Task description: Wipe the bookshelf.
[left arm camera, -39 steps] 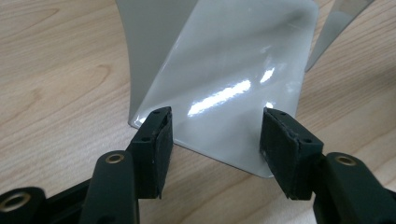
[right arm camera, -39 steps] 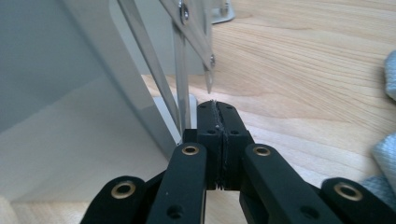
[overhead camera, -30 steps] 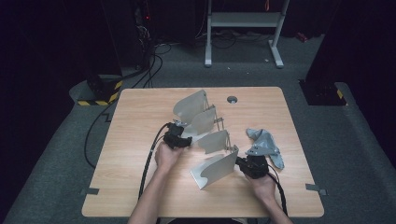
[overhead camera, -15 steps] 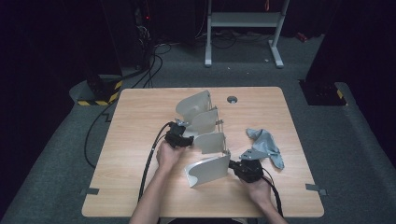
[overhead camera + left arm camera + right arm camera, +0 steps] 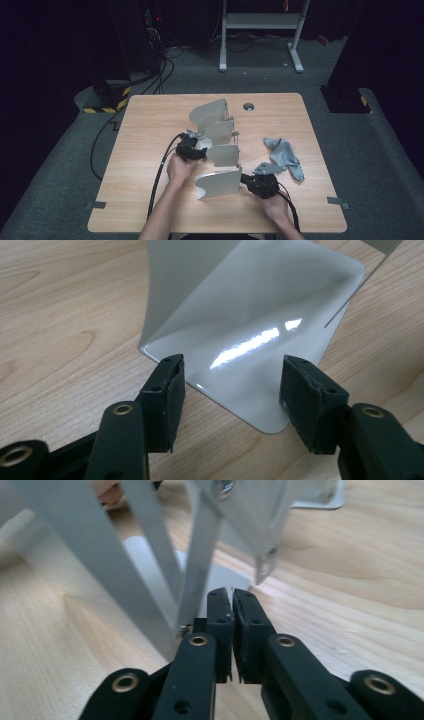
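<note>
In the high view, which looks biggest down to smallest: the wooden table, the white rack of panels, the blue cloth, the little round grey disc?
1. Wooden table
2. White rack of panels
3. Blue cloth
4. Round grey disc, by far the smallest.

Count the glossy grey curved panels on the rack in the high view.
4 glossy grey curved panels: farthest, second, third, nearest, in a row running from the table's middle toward the person. More may hide behind.

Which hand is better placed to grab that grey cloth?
Right. The right gripper, jaws just opening with nothing clearly between them, sits nearest the cloth; the left gripper straddles a rack plate farther off.
</note>
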